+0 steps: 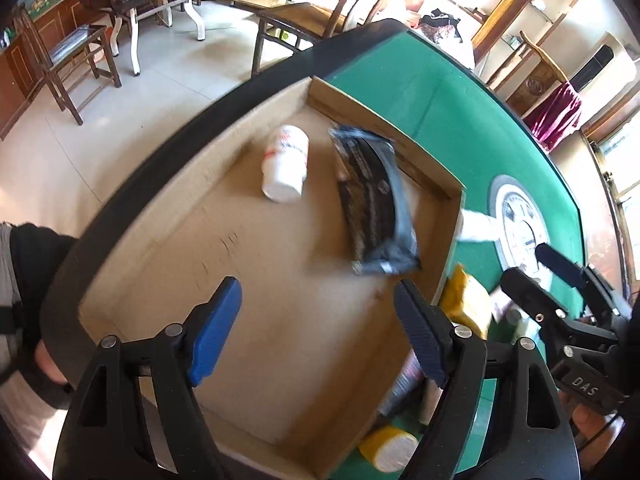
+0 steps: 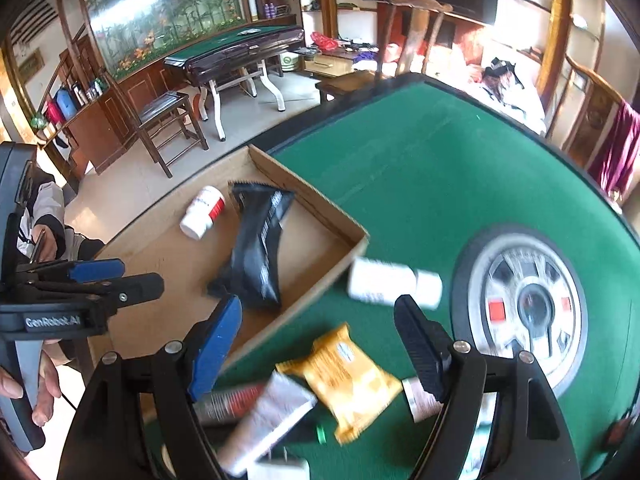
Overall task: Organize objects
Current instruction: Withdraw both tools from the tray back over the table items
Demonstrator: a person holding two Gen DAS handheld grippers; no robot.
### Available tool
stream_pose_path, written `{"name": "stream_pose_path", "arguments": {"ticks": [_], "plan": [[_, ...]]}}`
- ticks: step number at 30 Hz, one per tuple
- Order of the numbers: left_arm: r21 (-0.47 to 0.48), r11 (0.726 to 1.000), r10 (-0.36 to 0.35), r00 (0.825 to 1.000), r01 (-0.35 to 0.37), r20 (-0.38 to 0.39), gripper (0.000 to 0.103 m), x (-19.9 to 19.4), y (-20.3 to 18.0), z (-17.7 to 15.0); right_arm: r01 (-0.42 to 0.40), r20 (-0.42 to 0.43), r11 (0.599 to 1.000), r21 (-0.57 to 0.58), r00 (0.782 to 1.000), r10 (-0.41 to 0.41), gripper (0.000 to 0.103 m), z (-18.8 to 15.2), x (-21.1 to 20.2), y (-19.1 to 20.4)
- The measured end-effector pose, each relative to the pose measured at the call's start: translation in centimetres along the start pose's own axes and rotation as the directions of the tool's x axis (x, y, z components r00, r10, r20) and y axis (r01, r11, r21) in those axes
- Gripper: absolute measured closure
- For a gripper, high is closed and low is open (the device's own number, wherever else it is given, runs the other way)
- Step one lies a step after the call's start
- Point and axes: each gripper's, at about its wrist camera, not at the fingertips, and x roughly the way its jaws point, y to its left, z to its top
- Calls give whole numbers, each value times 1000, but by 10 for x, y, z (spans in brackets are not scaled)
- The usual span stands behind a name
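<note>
A shallow cardboard tray (image 1: 168, 240) sits on a green felt table (image 1: 448, 120). In the left wrist view the tray fills the middle of the frame. Two things lie in its upper part: a white pill bottle (image 1: 286, 164) on its side, and just right of it a black foil packet (image 1: 372, 204).

At the bottom of that frame the left gripper (image 1: 320, 332) hangs over the bare tray floor, jaws spread wide and empty. The right gripper (image 2: 320, 344), seen at the bottom of its own view, is likewise released and holds nothing. Below and between its fingers, on the felt outside the tray, lie a yellow snack packet (image 2: 344, 376), a grey tube (image 2: 268, 420) and, further up, a second white bottle (image 2: 392, 284).

The next pick looks to be from this loose pile. The yellow packet lies partly over the tube, so it is best to take the top item first, pinching across its narrow width and lifting clear of the tray wall before setting it down beside the black packet.
</note>
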Motion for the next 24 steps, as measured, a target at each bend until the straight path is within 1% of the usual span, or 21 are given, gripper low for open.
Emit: {"name": "stream_pose_path", "arguments": {"ticks": [6,8,10,13,15,17,24], "plan": [[20,1000,-20,1000,20,-9,23,-9,-24,-25,2,-17,999,54,1000,-1,23,-36,-17,-24],[26,999,-25,1000,26,-19,23,-9,-34,-32,10,-18,997,73,1000,-8,20,-49,-25,-33],[37,999,-32,999,33,-26,23,-9,-43,-39,18,-22,996,85,1000,-16,20,-60,-31,-41],[73,996,-49,998,51,-28,23,-13,-59,-52,43,-25,994,101,999,-41,16,-76,-41,-54],[87,994,-56,998,58,-22,23,-17,-61,-65,67,-23,992,104,998,-64,13,-85,-48,-61],[90,993,-67,997,71,-41,23,-16,-62,-76,82,-8,991,107,997,-81,0,-96,-59,-67],[81,992,-90,991,98,-95,23,-11,-59,-120,67,-23,987,144,998,-64,0,-131,-73,-84]]}}
